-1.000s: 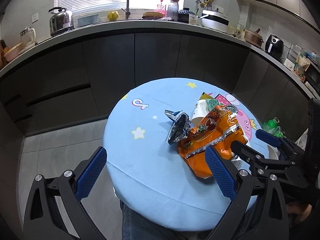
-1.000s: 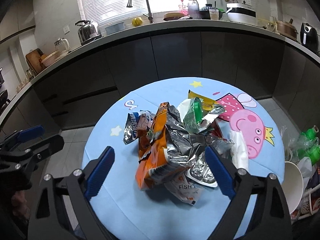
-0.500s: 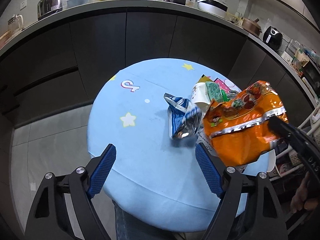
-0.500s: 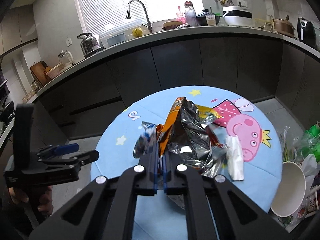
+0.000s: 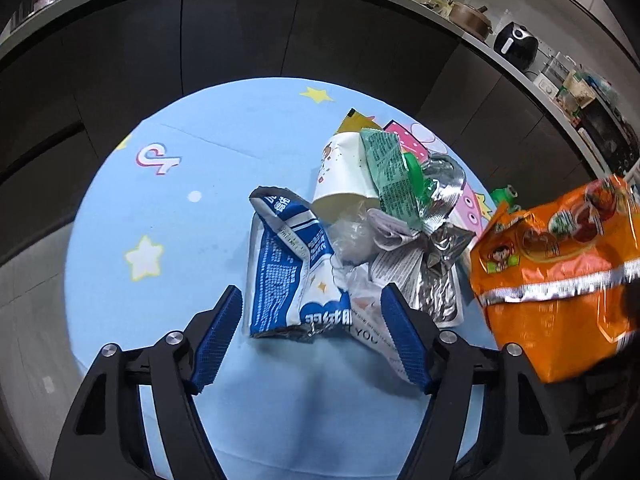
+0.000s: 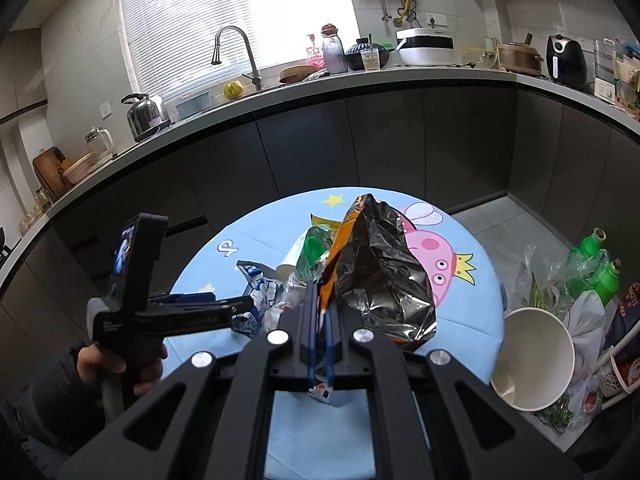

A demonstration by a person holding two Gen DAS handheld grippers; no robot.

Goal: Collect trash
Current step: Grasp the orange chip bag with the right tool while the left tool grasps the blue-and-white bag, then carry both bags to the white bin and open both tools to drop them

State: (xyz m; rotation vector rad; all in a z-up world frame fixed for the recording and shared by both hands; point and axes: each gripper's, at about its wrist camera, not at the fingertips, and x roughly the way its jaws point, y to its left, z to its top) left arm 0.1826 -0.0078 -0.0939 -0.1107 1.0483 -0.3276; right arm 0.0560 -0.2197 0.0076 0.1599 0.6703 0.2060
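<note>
Collection under way: right gripper [image 6: 320, 344] clamped on the orange snack bag [image 5: 560, 272], lifted beside the round table [image 5: 160, 272]; left gripper [image 5: 312, 332] closing astride the blue-and-white wrapper [image 5: 288, 276], pads not visibly pressing; next, likely pinch and lift.
</note>
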